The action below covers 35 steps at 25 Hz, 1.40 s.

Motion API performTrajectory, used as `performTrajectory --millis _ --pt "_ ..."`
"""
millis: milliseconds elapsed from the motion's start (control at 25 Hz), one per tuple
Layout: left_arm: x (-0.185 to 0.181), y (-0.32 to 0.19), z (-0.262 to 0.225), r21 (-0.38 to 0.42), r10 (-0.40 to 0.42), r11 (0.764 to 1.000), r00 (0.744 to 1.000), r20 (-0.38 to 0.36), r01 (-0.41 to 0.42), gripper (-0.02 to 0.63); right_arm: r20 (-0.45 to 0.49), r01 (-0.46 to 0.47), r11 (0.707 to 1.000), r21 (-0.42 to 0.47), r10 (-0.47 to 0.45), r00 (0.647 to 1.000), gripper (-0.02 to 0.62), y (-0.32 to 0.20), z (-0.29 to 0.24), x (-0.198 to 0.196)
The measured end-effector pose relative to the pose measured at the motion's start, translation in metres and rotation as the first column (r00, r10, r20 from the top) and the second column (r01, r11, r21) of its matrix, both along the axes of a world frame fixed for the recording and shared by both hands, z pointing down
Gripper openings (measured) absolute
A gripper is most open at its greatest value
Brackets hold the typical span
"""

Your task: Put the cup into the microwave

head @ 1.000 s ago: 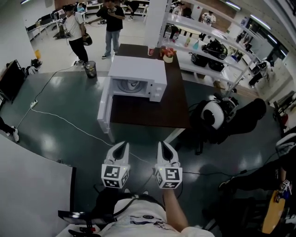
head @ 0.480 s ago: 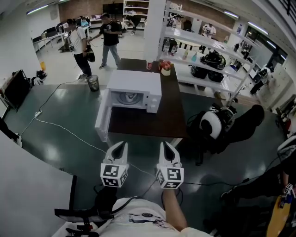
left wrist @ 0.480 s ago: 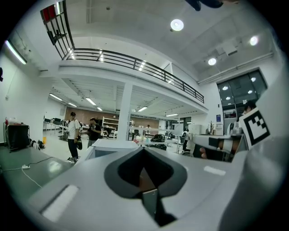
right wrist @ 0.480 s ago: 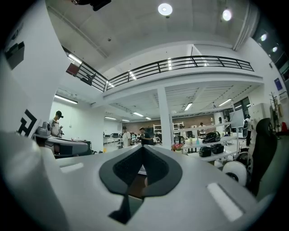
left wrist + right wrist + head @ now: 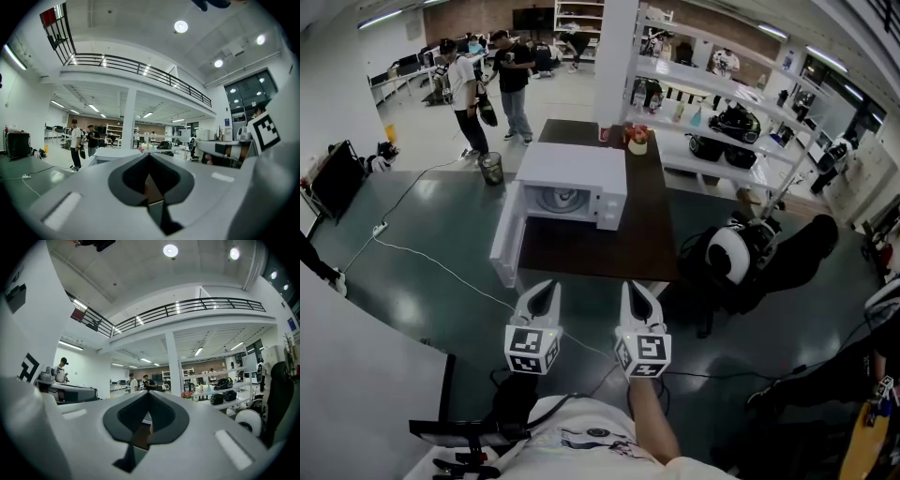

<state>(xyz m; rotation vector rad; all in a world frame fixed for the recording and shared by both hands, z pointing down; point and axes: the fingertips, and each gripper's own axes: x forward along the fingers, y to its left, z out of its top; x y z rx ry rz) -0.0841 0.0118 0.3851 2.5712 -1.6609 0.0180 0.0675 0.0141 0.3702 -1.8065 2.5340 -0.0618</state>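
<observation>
The white shelving rack (image 5: 703,84) runs off to the right of the microwave, loaded with gear. In front of it is the long dark table (image 5: 609,248), and the white microwave (image 5: 572,169) sits on its left half, facing us. Its door (image 5: 506,246) is swung wide open to the left, hanging out past the table edge, and the round plate inside the microwave is plain to see.

To the right of the microwave, down on the floor past the table's edge, there's a black bag (image 5: 787,239) with a white round thing against it. Beyond the microwave's far left corner two people (image 5: 514,80) stand talking, and a small bin (image 5: 490,167) sits on the floor between them and the microwave.

Now the tools. The left gripper (image 5: 548,285) and the right gripper (image 5: 632,286) are side by side, level, well short of the microwave and off the near end of the table. Both have their jaws pressed together, tips meeting, with nothing between them.

And the red cup (image 5: 607,134)? It's on the table behind the microwave, at the far end, with a little flower pot (image 5: 637,142) just to its right.
</observation>
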Motion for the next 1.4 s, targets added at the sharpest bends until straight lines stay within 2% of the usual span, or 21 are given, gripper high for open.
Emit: performTrajectory --millis 800,1400 --pt "0.004 0.005 0.012 -0.035 -0.002 0.999 1.000 -0.005 0.002 -0.002 -0.022 -0.029 0.999 -0.027 0.028 0.999 -0.002 0.007 0.010 0.010" --pt "0.008 0.007 0.001 -0.023 0.017 1.000 1.000 -0.002 -0.017 -0.002 -0.017 -0.018 1.000 -0.011 0.018 1.000 -0.002 0.008 -0.003 0.010"
